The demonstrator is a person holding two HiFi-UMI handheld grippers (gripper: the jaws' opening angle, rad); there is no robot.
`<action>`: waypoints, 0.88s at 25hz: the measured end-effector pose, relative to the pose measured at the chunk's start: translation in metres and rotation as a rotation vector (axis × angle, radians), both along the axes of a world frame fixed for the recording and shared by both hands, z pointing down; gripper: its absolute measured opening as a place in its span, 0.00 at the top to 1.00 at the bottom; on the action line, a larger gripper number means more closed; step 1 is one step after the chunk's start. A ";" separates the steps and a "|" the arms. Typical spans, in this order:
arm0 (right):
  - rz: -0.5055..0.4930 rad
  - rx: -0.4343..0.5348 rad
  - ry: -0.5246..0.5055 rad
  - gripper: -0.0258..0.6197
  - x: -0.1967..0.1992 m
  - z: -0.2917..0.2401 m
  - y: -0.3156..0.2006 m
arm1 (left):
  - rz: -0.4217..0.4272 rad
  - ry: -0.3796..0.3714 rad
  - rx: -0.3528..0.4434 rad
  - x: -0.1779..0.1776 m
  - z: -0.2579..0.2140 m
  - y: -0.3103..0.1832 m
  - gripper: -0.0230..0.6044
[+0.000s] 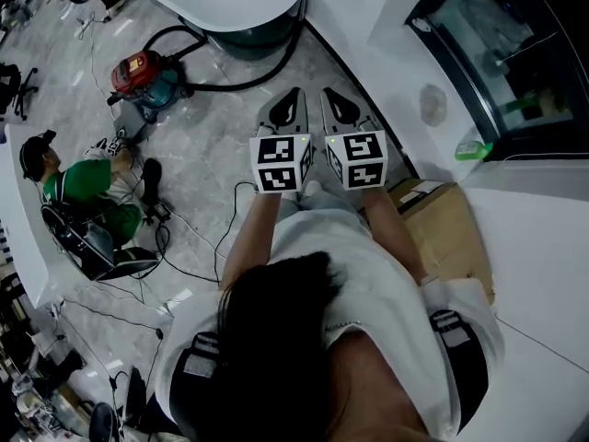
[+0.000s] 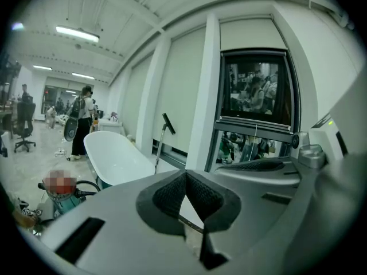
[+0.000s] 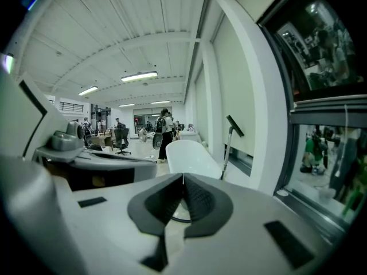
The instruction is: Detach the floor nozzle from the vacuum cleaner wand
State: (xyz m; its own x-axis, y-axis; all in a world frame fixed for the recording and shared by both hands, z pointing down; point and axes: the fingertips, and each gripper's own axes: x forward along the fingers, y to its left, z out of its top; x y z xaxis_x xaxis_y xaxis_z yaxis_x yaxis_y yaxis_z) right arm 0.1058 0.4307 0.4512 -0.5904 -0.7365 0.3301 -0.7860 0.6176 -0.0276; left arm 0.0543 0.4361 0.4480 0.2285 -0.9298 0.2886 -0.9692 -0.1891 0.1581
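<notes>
**Both tongs closed, vacuum wand out of reach.** I hold my left tongs (image 1: 293, 93) and right tongs (image 1: 329, 95) side by side in front of me over a grey marbled floor (image 1: 212, 145). Each carries a white cube of black square markers, and both tip slightly downward.

In the left gripper view, the dark ribbed pads of the left tongs (image 2: 185, 173) are pressed together with nothing between them. In the right gripper view, the right tongs (image 3: 183, 177) are closed the same way and are also empty.

The slim grey vacuum wand (image 2: 160, 148) stands well ahead of both tongs. It leans against the white wall beside a white oval bathtub (image 2: 114, 156), with the black angled floor nozzle (image 2: 168, 123) on its upper end. The right gripper view shows the same wand (image 3: 226, 153), nozzle (image 3: 234, 126) and bathtub (image 3: 192, 156). Neither pair of tongs touches them.

In the head view, a red and teal canister vacuum cleaner (image 1: 138, 74) sits on the floor at upper left, well apart from my tongs. Its black hose (image 1: 241, 83) curves toward the bathtub (image 1: 221, 7). A person in a green shirt (image 1: 83, 184) sits on the floor at left among black cables. A brown cardboard box (image 1: 451, 228) lies at my right beside the curved white wall. Farther back in the hall, another person (image 2: 80, 125) stands near the tub.
</notes>
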 end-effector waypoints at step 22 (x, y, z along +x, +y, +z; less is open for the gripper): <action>-0.038 -0.113 -0.046 0.94 -0.002 0.025 -0.038 | -0.074 0.027 -0.005 -0.011 0.011 -0.033 0.96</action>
